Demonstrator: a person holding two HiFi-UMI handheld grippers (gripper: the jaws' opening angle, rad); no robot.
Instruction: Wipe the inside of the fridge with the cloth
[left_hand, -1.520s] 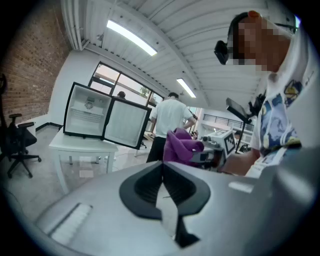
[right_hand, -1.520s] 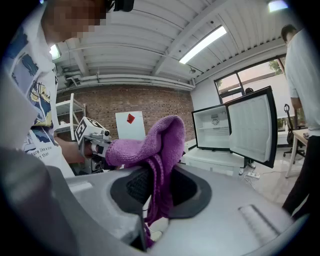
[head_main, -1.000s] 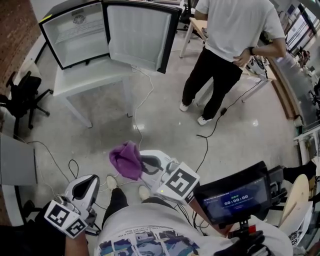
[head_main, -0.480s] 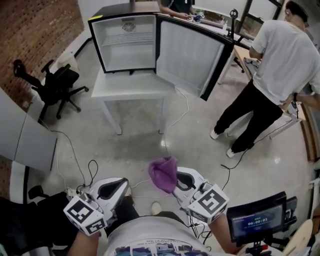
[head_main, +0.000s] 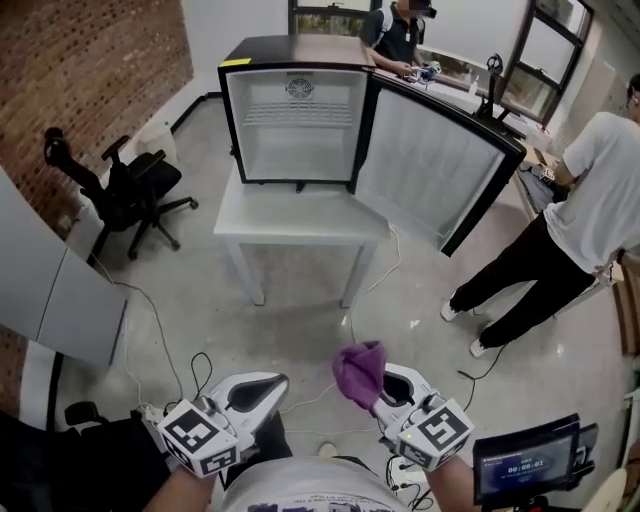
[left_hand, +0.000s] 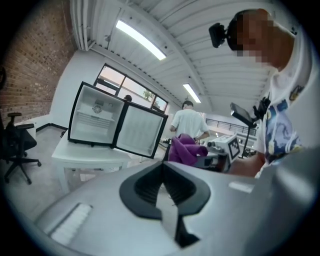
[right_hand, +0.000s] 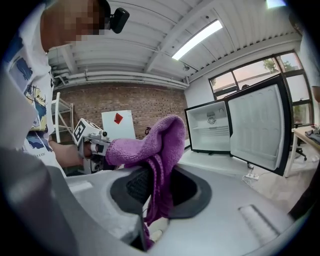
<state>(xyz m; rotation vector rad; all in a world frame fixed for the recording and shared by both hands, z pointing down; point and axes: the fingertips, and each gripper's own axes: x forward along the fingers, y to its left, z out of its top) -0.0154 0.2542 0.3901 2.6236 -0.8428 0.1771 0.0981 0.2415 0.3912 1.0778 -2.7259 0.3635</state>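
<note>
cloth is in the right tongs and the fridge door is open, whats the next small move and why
Probably step toward the fridge and lift the right gripper toward its interior. The purple cloth is pinched in those tongs, the door stands open, and the fridge sits on the white table well ahead, seemingly out of reach.

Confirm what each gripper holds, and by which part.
Right gripper is shut on the purple cloth, pinching its lower fold; the rest bunches above the fingers. Left gripper is shut, empty.

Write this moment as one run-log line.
stage: wiping not begun | right gripper: shut on purple cloth | left gripper: shut, empty | fridge: door open, on white table
</note>
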